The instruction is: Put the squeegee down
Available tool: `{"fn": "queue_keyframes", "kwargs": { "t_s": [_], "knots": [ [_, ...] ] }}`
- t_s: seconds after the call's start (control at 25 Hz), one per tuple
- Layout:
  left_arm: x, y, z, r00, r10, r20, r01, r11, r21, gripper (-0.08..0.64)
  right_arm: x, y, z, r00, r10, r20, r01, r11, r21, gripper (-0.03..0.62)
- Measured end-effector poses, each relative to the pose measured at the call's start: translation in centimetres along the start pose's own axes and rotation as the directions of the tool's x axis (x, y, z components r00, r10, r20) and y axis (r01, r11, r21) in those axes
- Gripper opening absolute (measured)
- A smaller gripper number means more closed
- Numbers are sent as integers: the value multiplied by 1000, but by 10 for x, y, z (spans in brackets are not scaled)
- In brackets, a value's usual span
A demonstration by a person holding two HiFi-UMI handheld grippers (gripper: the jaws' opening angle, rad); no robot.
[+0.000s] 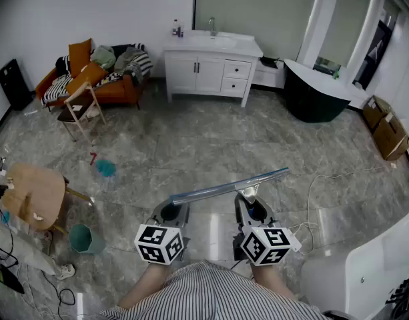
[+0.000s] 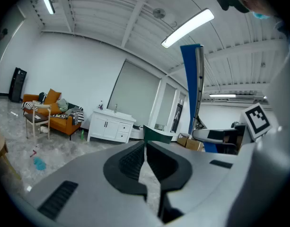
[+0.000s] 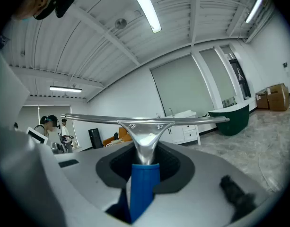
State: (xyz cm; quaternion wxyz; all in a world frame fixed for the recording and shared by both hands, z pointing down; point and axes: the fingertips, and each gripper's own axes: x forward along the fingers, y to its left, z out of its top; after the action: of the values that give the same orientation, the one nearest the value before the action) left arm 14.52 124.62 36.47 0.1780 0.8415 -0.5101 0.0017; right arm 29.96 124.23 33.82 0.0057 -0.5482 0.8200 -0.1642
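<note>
The squeegee [image 1: 227, 187] has a long metal blade and a blue handle [image 3: 144, 186]. My right gripper [image 1: 248, 199] is shut on that handle, and the blade lies crosswise above the floor, in front of both grippers. In the right gripper view the blade [image 3: 145, 121] runs level across the jaws. The left gripper view shows the squeegee [image 2: 194, 86] off to the right, standing on end in that picture. My left gripper [image 1: 171, 212] sits beside the right one; its jaws [image 2: 145, 157] are shut with nothing between them.
Grey marble floor lies below. A white sink cabinet [image 1: 211, 64] and a dark green bathtub [image 1: 317, 95] stand at the back, an orange sofa [image 1: 91, 79] and a wooden chair [image 1: 81, 112] at the back left. A round wooden table [image 1: 34, 192] and a teal bin [image 1: 87, 239] are at the left.
</note>
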Motion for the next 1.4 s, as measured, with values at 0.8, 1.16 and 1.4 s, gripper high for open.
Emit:
{"fn": "queue_keyframes", "kwargs": {
  "t_s": [0.8, 1.16, 1.4],
  "knots": [
    [18, -14, 1, 1000, 4, -28, -3, 1000, 22, 25, 10, -15, 10, 1000, 12, 5, -12, 1000, 16, 97],
    [30, -49, -27, 998, 12, -55, -4, 991, 133, 25, -4, -40, -16, 999, 9, -33, -6, 997, 81, 97],
    [46, -55, -45, 995, -6, -104, 17, 994, 111, 25, 3, -55, -26, 997, 7, -72, 0, 995, 99, 97]
  ]
}}
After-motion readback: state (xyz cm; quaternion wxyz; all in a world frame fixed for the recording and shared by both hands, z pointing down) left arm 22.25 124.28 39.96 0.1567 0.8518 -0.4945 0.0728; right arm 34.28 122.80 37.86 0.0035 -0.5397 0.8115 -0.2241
